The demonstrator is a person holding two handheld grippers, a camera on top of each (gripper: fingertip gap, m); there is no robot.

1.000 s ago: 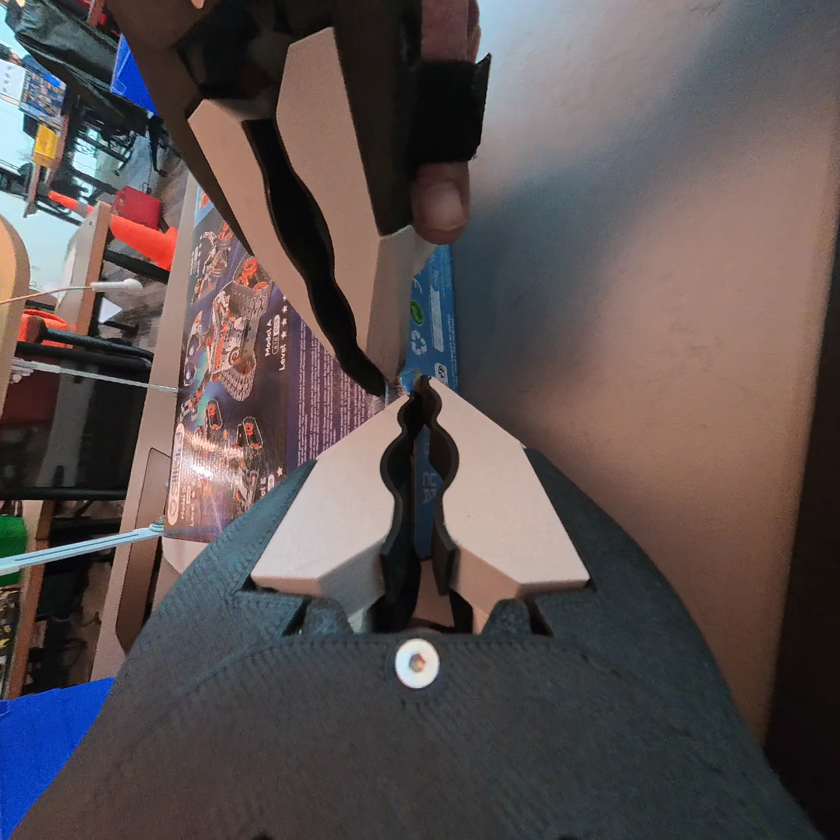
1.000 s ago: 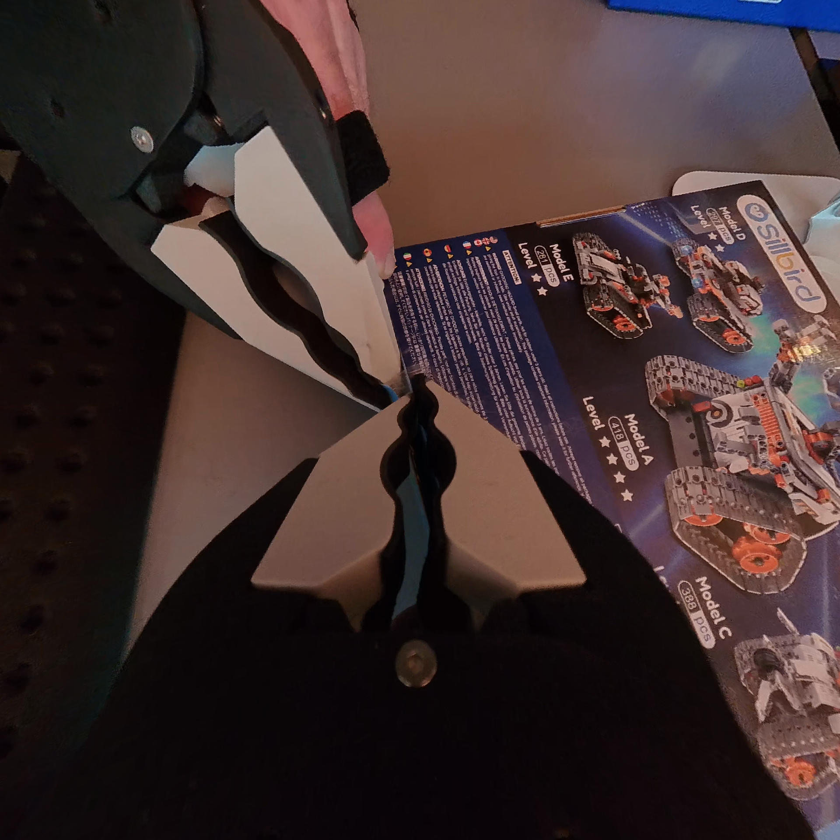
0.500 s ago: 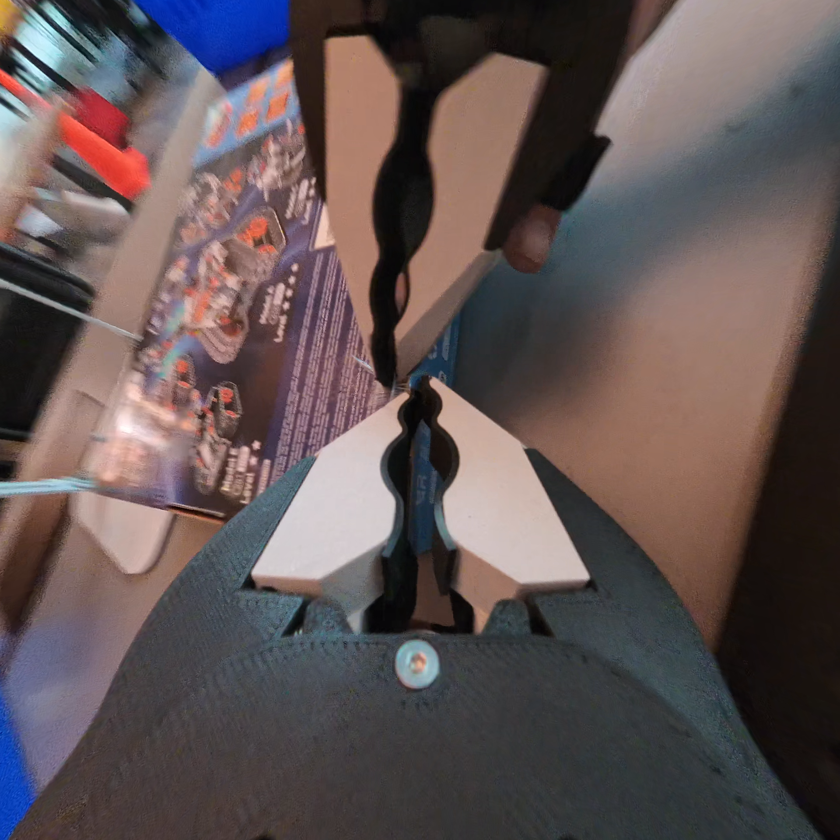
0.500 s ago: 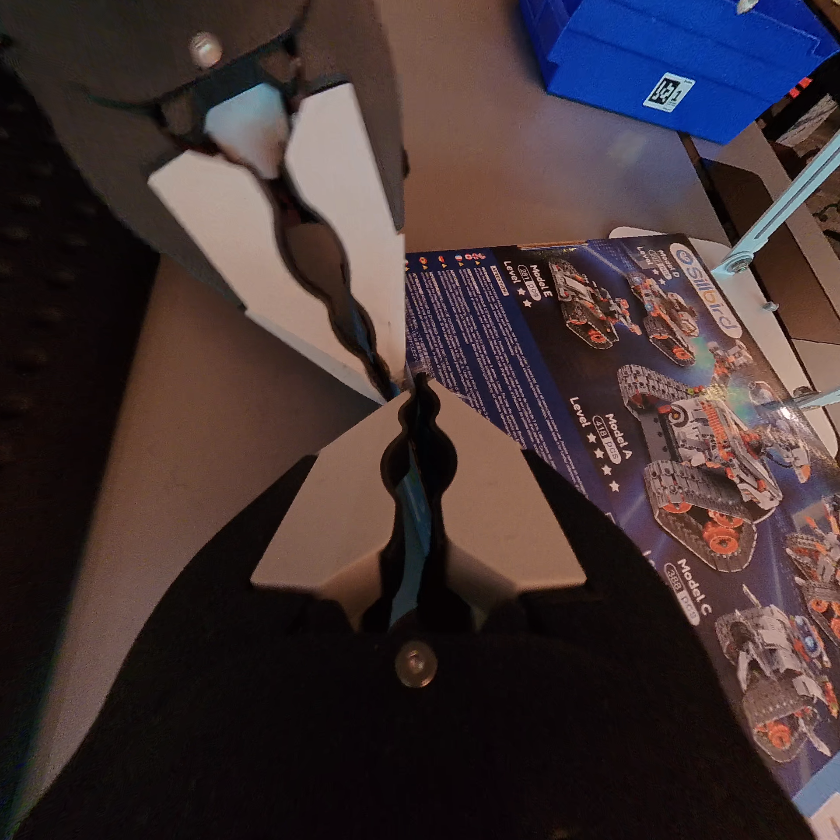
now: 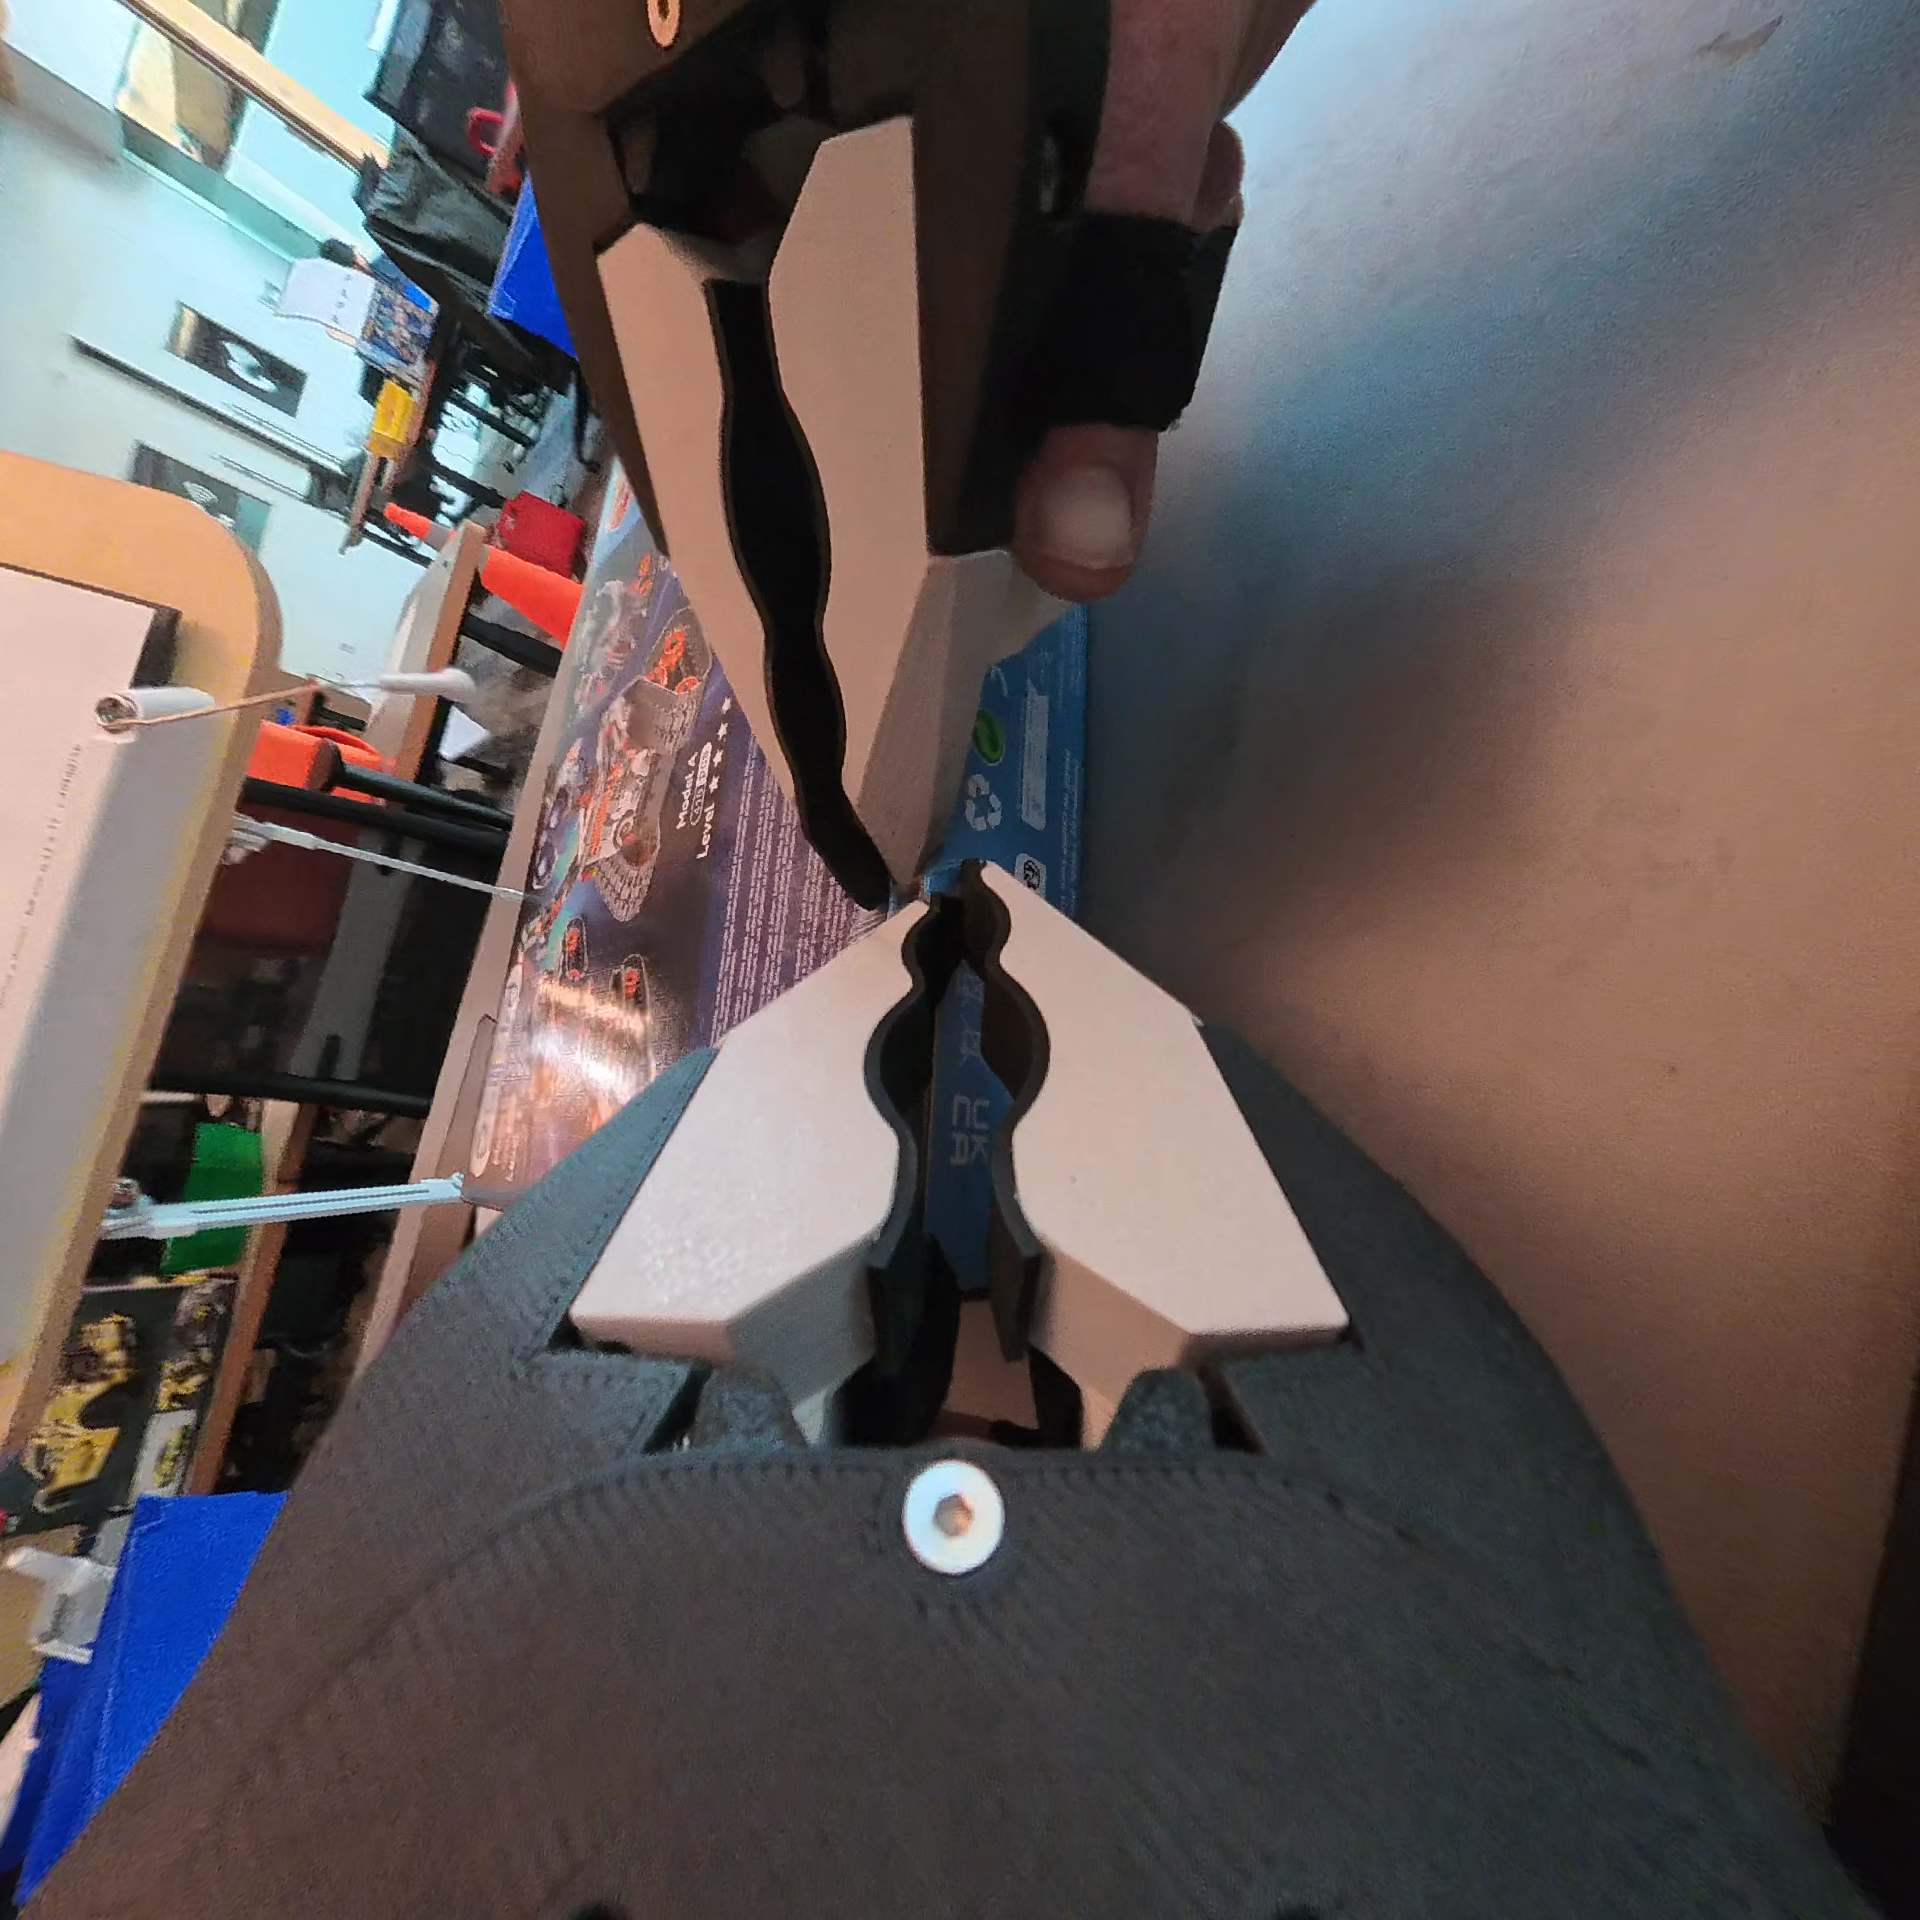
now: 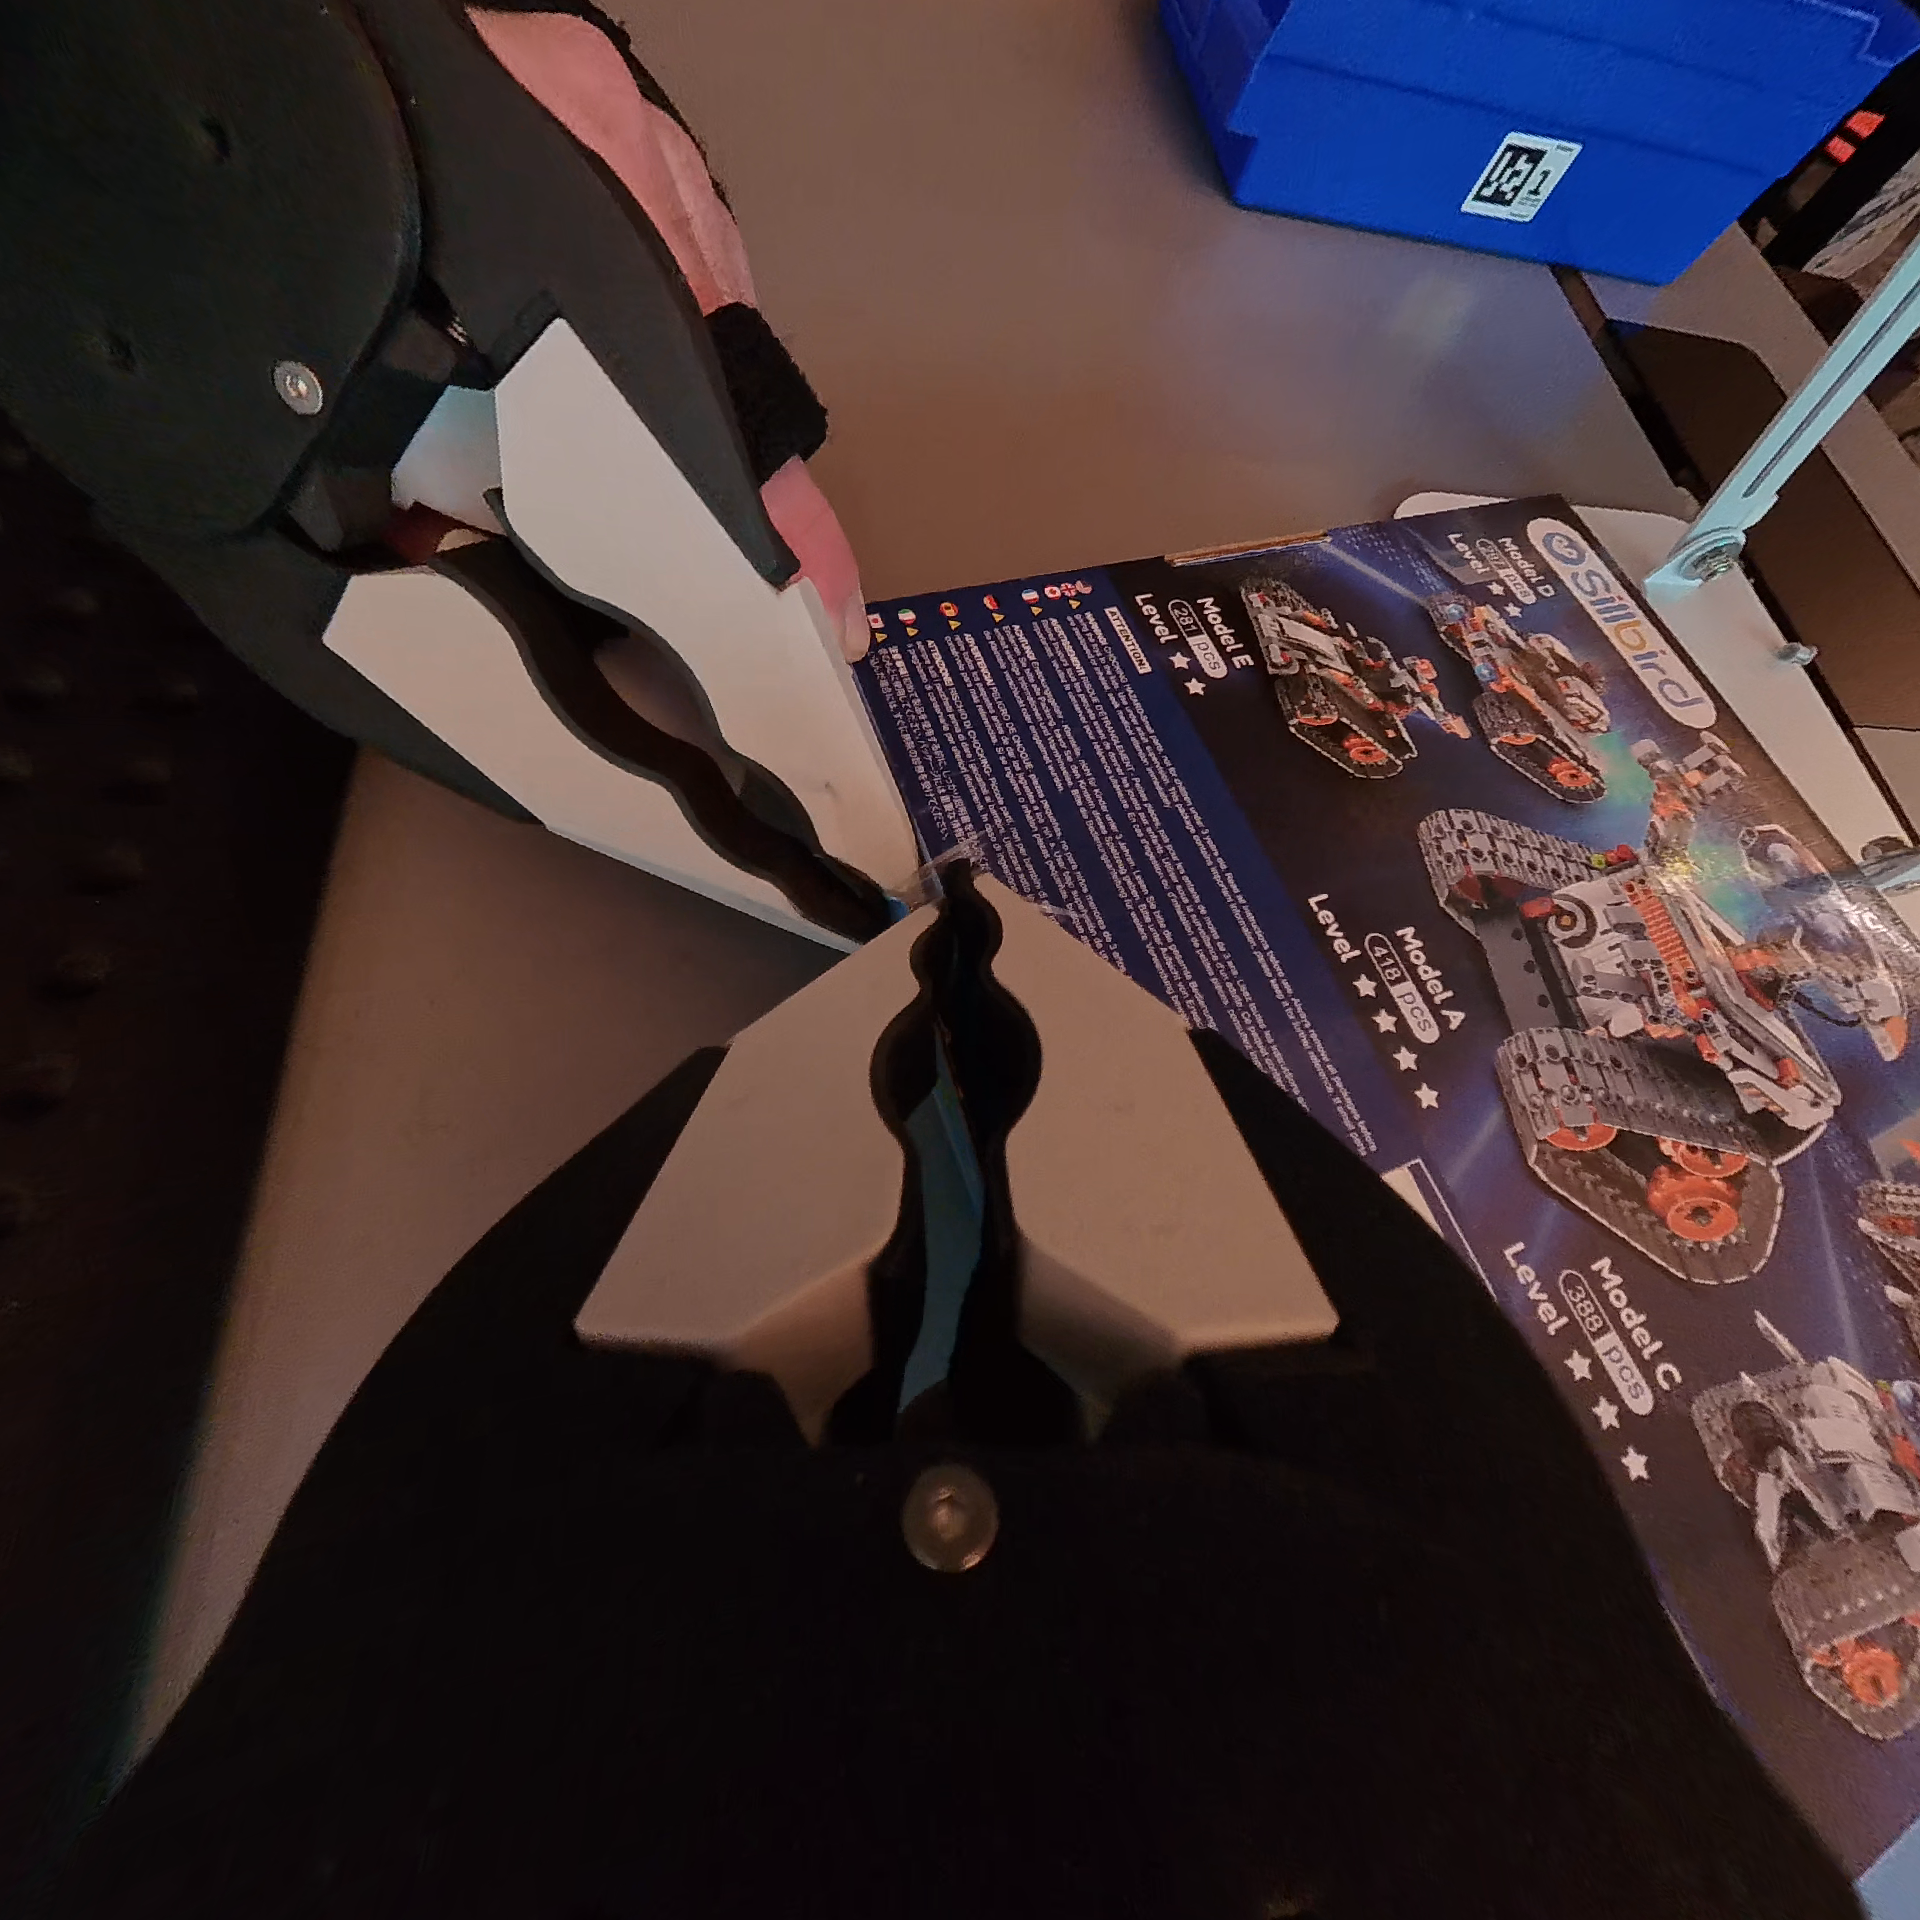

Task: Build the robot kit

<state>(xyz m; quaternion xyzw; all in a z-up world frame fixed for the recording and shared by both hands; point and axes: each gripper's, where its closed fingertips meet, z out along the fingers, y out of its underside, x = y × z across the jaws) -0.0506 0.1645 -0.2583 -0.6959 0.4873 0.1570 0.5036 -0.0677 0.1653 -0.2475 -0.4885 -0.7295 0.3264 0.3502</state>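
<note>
Dark-blue printed toy box [image 6: 1351, 935] corner clenched by both tools, left [image 5: 961, 883], right [image 6: 951, 883].

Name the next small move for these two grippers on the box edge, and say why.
Probably ease the two apart a little. The left gripper and the right gripper are both shut on the same edge of the toy box, tips nearly touching at one corner, where a bit of clear tape shows between them.
</note>
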